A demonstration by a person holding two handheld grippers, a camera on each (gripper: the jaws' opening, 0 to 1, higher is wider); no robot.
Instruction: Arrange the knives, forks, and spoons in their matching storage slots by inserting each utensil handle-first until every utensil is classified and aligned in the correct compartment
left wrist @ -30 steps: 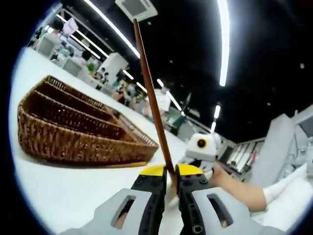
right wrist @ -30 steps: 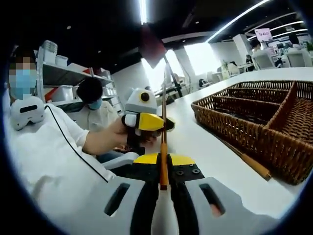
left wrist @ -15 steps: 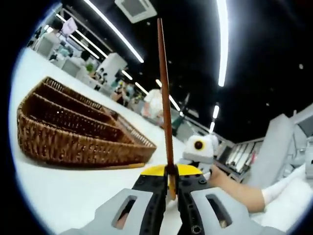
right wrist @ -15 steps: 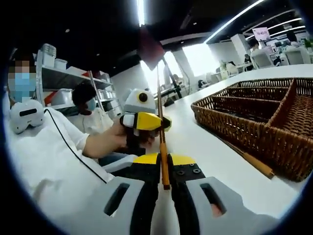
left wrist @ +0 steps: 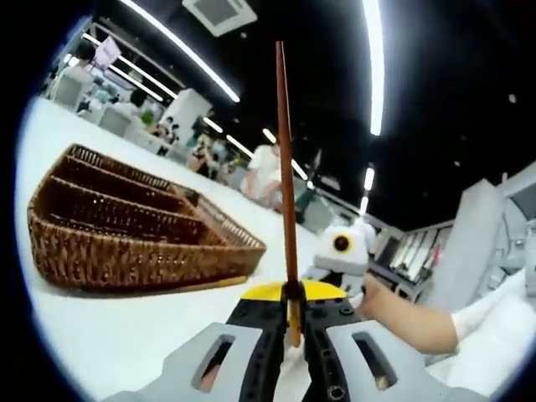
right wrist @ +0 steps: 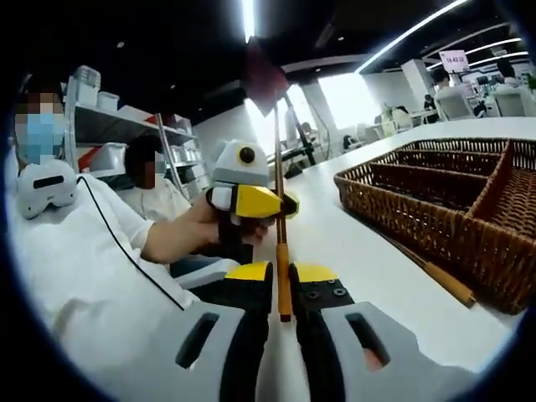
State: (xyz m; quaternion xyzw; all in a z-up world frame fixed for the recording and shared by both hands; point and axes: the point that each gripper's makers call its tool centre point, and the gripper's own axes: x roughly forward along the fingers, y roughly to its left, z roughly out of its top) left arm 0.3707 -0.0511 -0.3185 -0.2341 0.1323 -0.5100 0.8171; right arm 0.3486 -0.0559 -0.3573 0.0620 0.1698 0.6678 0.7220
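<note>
Clearly the utensil [left wrist: 285, 180] is shared between both grippers: in the left gripper view its long reddish-brown handle rises from the closed jaws of the left gripper [left wrist: 291, 303] at lower centre up toward the top of the frame, and in the right gripper view the same utensil [right wrist: 281, 260] runs from the right gripper [right wrist: 282, 293] at lower centre up through the other gripper, which sits just above it. The right jaws stand with a slight gap around the shaft, so whether they are pressing on it or have loosened I cannot tell. Its working end is not plain enough to say knife, fork or spoon. The wicker tray [left wrist: 126, 251] lies at middle left in the left gripper view, well apart from the utensil; its divided compartments fill the right side of the right gripper view. A second wooden-handled utensil [right wrist: 435, 276] lies on the white table [right wrist: 352, 251] just beside the tray's near wall, at lower right. The risk, I judge, is in the handover: with both grips low on a long shaft, a release by either could let it swing or slip and fall, and an unchecked end could send it into the wrong slot. A small sign [right wrist: 455, 60] at upper right carries writing too small to read.
</note>
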